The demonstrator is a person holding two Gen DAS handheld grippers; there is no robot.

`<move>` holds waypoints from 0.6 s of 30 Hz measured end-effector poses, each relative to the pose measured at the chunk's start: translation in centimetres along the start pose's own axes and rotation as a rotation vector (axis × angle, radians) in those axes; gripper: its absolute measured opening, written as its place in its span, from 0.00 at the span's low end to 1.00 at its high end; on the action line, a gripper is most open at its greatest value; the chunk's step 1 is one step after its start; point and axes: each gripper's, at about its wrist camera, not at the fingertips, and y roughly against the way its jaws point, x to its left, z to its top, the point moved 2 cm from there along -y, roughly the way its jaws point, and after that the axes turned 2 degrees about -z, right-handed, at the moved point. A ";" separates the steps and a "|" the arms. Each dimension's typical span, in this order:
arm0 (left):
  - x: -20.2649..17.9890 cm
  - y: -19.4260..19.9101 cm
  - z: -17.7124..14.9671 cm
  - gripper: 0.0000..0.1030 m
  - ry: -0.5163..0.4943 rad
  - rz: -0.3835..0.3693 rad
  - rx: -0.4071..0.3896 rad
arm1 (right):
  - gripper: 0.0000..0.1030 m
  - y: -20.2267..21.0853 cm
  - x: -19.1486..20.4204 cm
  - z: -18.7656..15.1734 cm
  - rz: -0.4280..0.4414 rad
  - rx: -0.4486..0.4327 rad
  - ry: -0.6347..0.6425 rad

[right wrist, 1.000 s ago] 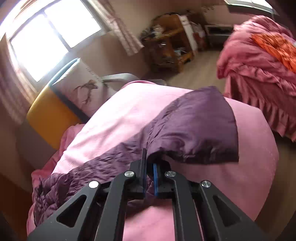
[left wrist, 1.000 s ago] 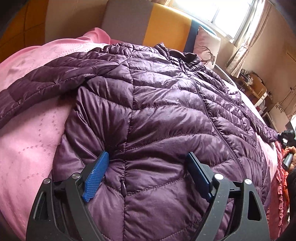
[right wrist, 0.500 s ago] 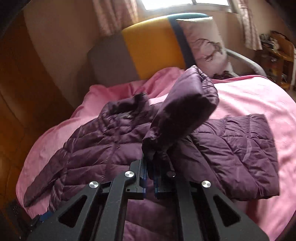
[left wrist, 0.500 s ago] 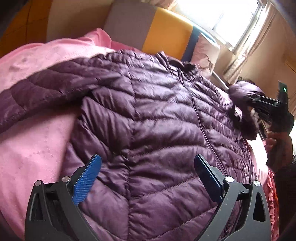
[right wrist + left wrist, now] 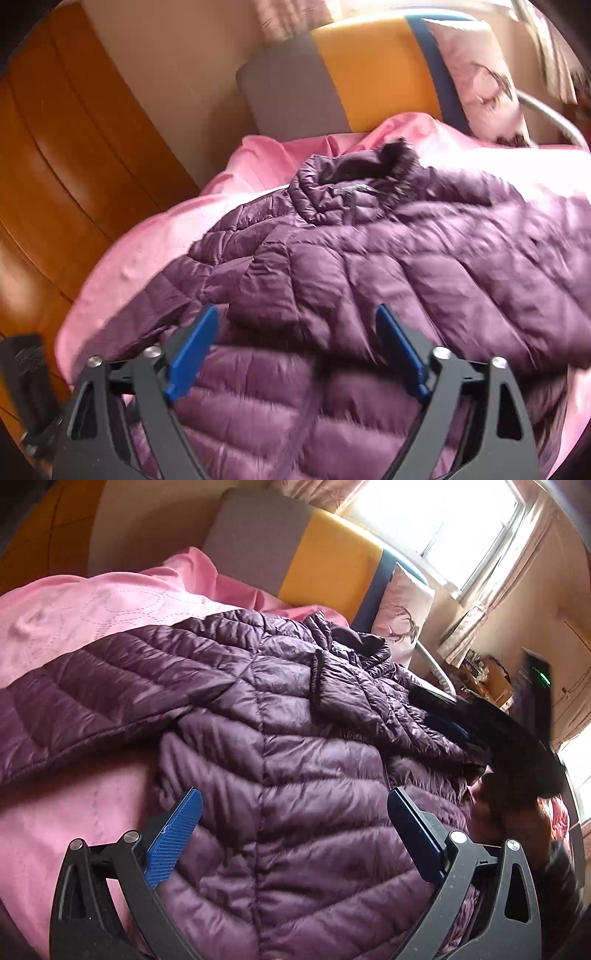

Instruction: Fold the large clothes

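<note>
Fingers spread on left gripper; right gripper opening above purple jacket, sleeve between; pink bedspread, pillow around.

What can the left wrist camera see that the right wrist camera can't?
Only the left wrist view shows the bright window, the other sleeve spread out on the pink bedding, and the right gripper's dark body. Only the right wrist view shows the orange wooden panel. Both show the purple puffer jacket, the yellow headboard cushion and a pillow.
</note>
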 end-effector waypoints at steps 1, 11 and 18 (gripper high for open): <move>-0.3 -0.6 0.6 0.96 0.001 -0.006 0.008 | 0.95 1.0 -0.7 -0.2 0.021 -0.005 -0.035; -3.1 -9.0 5.7 0.82 0.044 -0.034 0.153 | 0.98 6.6 -12.6 -5.0 0.229 -0.115 -0.536; -2.9 -13.9 7.0 0.45 0.110 -0.085 0.218 | 0.98 6.0 -15.5 -4.4 0.262 -0.185 -0.640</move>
